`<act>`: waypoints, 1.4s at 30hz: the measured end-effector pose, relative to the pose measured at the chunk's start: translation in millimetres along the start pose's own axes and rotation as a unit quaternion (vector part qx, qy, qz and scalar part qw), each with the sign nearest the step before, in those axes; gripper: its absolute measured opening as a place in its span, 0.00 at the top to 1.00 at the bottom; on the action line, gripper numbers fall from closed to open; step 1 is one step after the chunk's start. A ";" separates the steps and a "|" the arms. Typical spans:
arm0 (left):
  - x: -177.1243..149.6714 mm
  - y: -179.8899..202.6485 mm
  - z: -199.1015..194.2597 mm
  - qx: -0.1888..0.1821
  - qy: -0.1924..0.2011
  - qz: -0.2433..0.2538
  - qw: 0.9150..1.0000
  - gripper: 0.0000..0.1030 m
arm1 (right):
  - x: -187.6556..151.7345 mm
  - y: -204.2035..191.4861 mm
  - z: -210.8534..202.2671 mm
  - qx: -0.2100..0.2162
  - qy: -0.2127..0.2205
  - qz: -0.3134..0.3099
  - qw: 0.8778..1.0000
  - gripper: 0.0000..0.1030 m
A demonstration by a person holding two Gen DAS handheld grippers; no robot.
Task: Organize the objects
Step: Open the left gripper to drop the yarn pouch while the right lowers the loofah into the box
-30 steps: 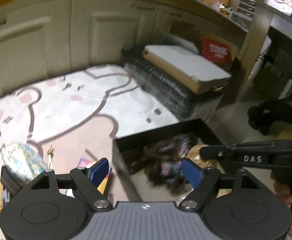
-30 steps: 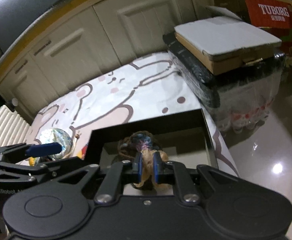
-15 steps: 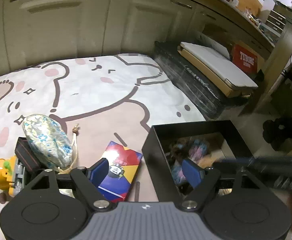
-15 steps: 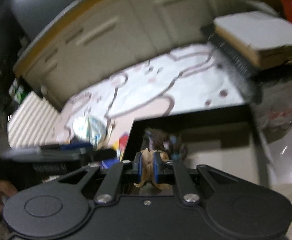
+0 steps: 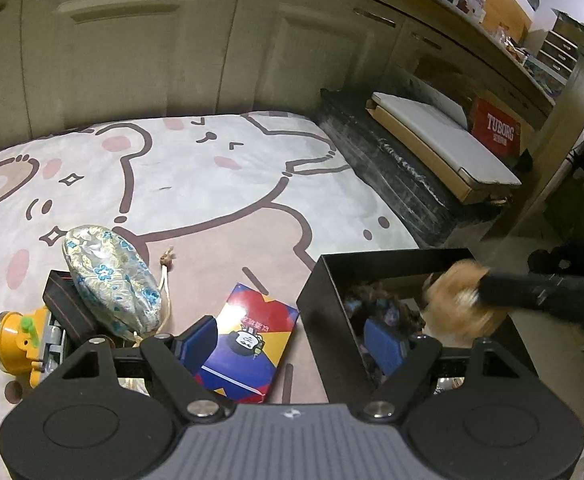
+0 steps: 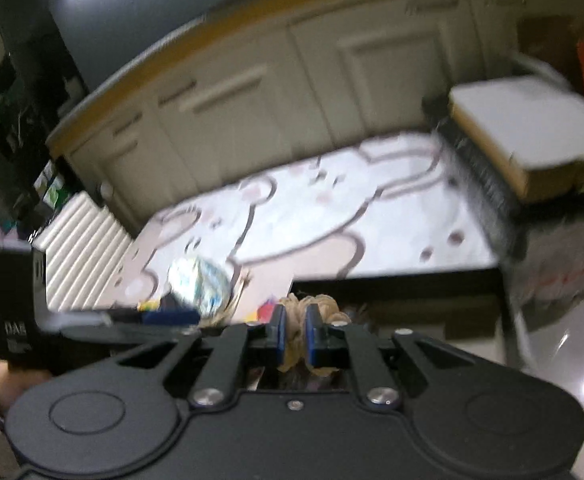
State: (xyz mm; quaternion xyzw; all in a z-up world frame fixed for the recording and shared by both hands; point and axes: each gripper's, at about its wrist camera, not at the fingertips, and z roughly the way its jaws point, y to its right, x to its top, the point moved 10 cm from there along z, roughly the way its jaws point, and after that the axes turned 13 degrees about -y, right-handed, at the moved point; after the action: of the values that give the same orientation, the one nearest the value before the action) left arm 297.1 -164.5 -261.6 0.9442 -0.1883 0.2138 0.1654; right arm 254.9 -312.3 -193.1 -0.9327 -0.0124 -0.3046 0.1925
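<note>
My right gripper [image 6: 294,332] is shut on a tan, soft, bunched thing [image 6: 306,306], held just above the open black box [image 6: 412,276]. From the left wrist view the same tan thing [image 5: 452,300] hangs blurred over the box [image 5: 332,300], with the right gripper [image 5: 488,292] reaching in from the right. Dark hair-like items lie inside the box. My left gripper [image 5: 292,342] stands open and holds nothing, above a red, blue and yellow card box [image 5: 251,332] on the rug. A silver brocade pouch [image 5: 107,280] lies left of it.
Under the pouch sits a small black case [image 5: 65,308], with a yellow toy [image 5: 15,344] beside it. A bear-print rug [image 5: 211,184] covers the floor. A wrapped dark stack topped by a flat carton [image 5: 432,140] lies to the right, and cabinets [image 5: 171,60] stand behind.
The right gripper has risen, lifting the tan thing out of the black box. The left gripper has swung left, bringing the card box, pouch and yellow toy into its view.
</note>
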 end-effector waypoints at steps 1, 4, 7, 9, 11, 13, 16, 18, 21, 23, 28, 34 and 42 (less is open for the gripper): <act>-0.3 -0.2 -0.4 0.000 0.000 0.000 1.000 0.22 | -1.0 3.4 -0.1 -0.010 -0.004 -0.004 1.000 0.90; -0.8 0.4 -1.2 -0.002 -0.001 0.003 1.000 0.22 | -13.3 19.3 14.9 -0.061 -0.046 -0.012 0.997 0.90; -2.1 1.2 -1.3 -0.002 -0.003 0.007 1.000 0.22 | -33.4 32.6 33.0 -0.067 -0.089 -0.003 0.994 0.90; -2.6 2.0 -0.6 -0.002 -0.005 0.009 1.000 0.22 | -41.6 37.3 41.8 -0.043 -0.097 0.020 0.994 0.90; -3.4 3.1 0.2 -0.003 -0.007 0.011 1.000 0.22 | -47.0 39.1 53.2 -0.013 -0.101 0.052 0.993 0.90; -3.8 4.7 1.2 -0.004 -0.010 0.013 1.000 0.22 | -53.2 37.3 63.8 0.006 -0.109 0.069 0.992 0.90; -5.0 5.3 2.3 -0.002 -0.012 0.018 1.000 0.22 | -57.1 30.8 75.3 0.004 -0.119 0.067 0.991 0.90; -5.5 4.9 3.3 0.000 -0.014 0.017 1.000 0.22 | -54.1 24.9 79.7 0.021 -0.117 0.072 0.990 0.91; -5.7 4.9 4.4 0.000 -0.015 0.015 1.000 0.22 | -51.0 16.6 85.7 0.066 -0.105 0.091 0.988 0.91; -6.0 6.3 4.6 -0.001 -0.015 0.017 1.000 0.22 | -57.0 15.9 97.4 0.047 -0.118 0.080 0.989 0.92; -6.8 7.4 4.9 0.001 -0.017 0.022 1.000 0.22 | -61.7 7.1 99.2 0.038 -0.122 0.048 0.991 0.91; -6.5 7.3 3.7 0.000 -0.016 0.020 1.000 0.22 | -53.1 12.1 75.3 0.026 -0.110 0.041 0.993 0.64; -5.0 9.7 -3.2 0.003 -0.010 0.029 1.000 0.22 | -32.0 31.7 32.3 -0.009 -0.054 0.057 0.997 0.53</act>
State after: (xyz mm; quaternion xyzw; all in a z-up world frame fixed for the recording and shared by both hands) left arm 287.7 -170.3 -258.9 0.9407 -0.2170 0.2098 0.1547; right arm 251.5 -326.7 -246.5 -0.9488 0.0334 -0.2421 0.2001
